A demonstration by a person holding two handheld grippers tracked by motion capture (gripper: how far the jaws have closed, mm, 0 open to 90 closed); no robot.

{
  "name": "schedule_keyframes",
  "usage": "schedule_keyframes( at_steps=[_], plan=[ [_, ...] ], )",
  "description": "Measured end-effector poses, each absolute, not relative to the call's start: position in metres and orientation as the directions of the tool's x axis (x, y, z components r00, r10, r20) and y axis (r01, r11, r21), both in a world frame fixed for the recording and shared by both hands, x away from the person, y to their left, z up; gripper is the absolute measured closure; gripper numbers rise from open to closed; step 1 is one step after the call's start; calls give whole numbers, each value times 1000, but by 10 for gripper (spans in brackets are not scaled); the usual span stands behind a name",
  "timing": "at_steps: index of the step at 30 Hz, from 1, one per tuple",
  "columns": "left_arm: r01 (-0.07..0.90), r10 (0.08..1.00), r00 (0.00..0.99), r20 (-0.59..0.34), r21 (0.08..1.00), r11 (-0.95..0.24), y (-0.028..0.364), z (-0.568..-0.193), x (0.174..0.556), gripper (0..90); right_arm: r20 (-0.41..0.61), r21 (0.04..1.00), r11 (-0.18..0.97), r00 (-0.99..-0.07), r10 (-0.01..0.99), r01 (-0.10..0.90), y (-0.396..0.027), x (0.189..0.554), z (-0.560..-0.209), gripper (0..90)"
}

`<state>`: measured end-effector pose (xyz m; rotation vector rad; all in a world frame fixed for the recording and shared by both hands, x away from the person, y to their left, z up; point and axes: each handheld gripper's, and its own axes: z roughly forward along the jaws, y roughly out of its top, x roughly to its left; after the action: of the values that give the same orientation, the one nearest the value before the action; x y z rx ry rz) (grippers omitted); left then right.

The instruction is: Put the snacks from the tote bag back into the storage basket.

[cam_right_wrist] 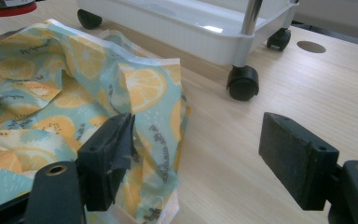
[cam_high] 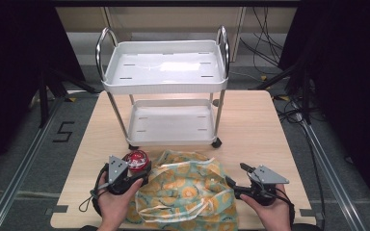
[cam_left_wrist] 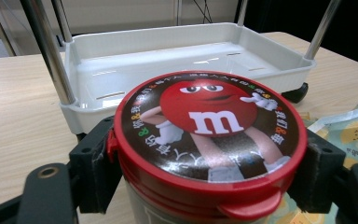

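A candy jar with a red lid sits between the jaws of my left gripper, which is shut on the jar's sides just below the lid. A fruit-print cloth bag lies crumpled on the wooden table between both hands. My right gripper stands open at the bag's right edge; in the right gripper view its left pad rests against the bag and its right pad hangs over bare wood.
A white two-shelf cart on black casters stands at the table's middle and back, with chrome handles. One caster is close ahead of my right gripper. The cart's lower shelf lies just beyond the jar. Cables trail on the floor at the right.
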<state>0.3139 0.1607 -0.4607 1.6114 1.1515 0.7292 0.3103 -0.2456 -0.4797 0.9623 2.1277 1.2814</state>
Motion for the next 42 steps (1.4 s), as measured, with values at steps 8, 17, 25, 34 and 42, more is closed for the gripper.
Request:
schedule_keyframes(
  at_steps=[8, 17, 25, 34, 42],
  plan=[
    [330, 928, 368, -66, 942, -64, 158, -460, 319, 230, -35, 891, 314, -642, 766, 327, -245, 310, -480, 271],
    [333, 928, 365, -78, 942, -52, 160, -459, 320, 230, -43, 893, 316, -637, 769, 321, -246, 310, -479, 271],
    [319, 932, 353, -75, 947, -45, 162, -455, 325, 230, -26, 888, 308, -633, 773, 340, -245, 310, -479, 271],
    [313, 936, 345, -76, 949, -38, 164, -454, 329, 230, -41, 893, 314, -636, 771, 323, -246, 311, -480, 271],
    [307, 937, 342, -72, 951, -39, 162, -452, 335, 231, -41, 893, 315, -637, 769, 322, -245, 311, -480, 271]
  ],
)
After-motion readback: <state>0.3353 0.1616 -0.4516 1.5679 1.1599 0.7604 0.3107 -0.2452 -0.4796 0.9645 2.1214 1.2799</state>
